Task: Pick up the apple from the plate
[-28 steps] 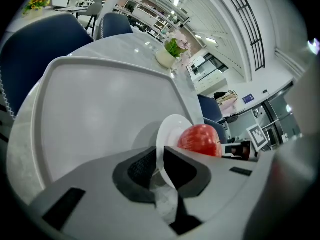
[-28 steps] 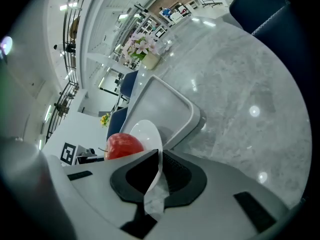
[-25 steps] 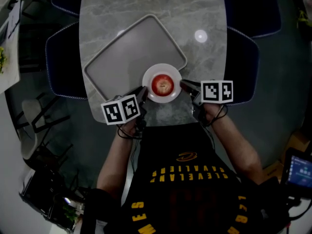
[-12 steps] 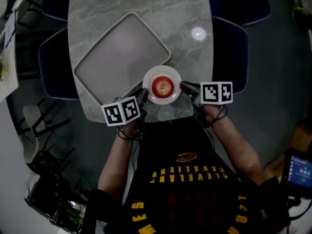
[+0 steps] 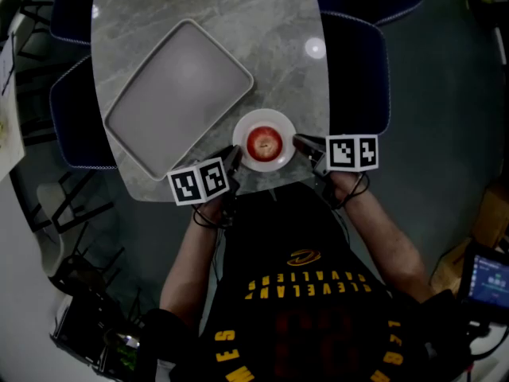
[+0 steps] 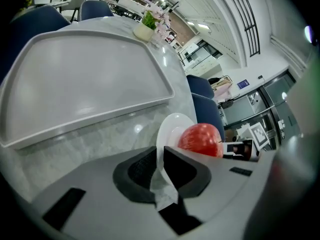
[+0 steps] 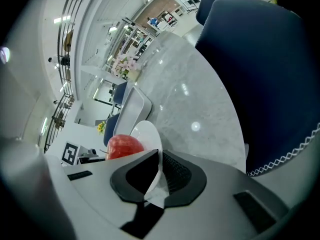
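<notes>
The fingers (image 6: pixel 135 174) of the left gripper (image 6: pixel 161 151) are being kept narrow and are being pressed onto the near rim of the plate (image 6: pixel 172 129), whose thin white edge is being clamped between the two black pads. The fingers (image 7: pixel 173 174) of the right gripper (image 7: pixel 159 151) are likewise being held closed on the rim of the same plate (image 7: pixel 147 134), at its opposite side. In the head view the plate (image 5: pixel 278 126) is being gripped from both sides at once, with the left gripper (image 5: pixel 235 153) at its left edge and the right gripper (image 5: pixel 298 142) at its right edge. The apple (image 5: pixel 265 142) is being carried in the middle of the plate, red and upright, and is being touched by neither pair of fingers; it is being seen just beyond the rim in both gripper views (image 6: pixel 201 139) (image 7: pixel 124 146). The plate is being held over the near edge of the table (image 5: pixel 278 22); whether it is being rested on the marble or lifted clear of it cannot be told. The tray (image 5: pixel 179 94) is lying empty just beside the plate, up and to the left. A chair (image 5: pixel 358 62) is being seen at the table's right side, and a small pot of flowers (image 6: pixel 145 29) at the far end.
</notes>
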Available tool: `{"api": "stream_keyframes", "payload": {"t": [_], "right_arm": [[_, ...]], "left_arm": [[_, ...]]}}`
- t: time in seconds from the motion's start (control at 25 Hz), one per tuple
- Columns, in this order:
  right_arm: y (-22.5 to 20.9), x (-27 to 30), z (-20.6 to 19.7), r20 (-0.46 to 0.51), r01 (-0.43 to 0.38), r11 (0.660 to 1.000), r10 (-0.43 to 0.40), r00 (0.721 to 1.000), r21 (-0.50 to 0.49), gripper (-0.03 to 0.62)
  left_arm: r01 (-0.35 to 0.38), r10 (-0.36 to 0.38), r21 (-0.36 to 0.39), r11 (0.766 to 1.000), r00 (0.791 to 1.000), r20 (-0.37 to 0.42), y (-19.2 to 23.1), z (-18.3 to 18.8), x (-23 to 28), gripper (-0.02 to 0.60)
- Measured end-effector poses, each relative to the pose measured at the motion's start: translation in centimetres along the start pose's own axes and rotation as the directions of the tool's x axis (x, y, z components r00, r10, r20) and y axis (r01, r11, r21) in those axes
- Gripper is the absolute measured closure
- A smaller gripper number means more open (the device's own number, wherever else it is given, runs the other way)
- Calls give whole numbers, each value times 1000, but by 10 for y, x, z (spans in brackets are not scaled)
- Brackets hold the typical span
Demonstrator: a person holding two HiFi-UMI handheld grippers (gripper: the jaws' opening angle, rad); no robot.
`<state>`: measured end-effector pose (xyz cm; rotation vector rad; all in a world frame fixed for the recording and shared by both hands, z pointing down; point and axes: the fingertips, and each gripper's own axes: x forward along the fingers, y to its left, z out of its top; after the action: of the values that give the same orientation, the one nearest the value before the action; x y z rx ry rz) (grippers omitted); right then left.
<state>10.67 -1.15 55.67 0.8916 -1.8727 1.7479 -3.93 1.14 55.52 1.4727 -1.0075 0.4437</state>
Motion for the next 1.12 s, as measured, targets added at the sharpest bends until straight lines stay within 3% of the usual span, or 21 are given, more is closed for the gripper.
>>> {"api": "stream_keyframes", "payload": {"t": [0.48,1.12], "right_arm": [[-26,-24,-11,28,17,999,-18,999,36,559],[-34,-23,-15,25,45,998,-46,999,42,559]], "left_arm": [[6,-5,36,999,999,-40,-24,-17,15,534],[-1,4,41,999,997,-76,-22,-23,23,534]]}}
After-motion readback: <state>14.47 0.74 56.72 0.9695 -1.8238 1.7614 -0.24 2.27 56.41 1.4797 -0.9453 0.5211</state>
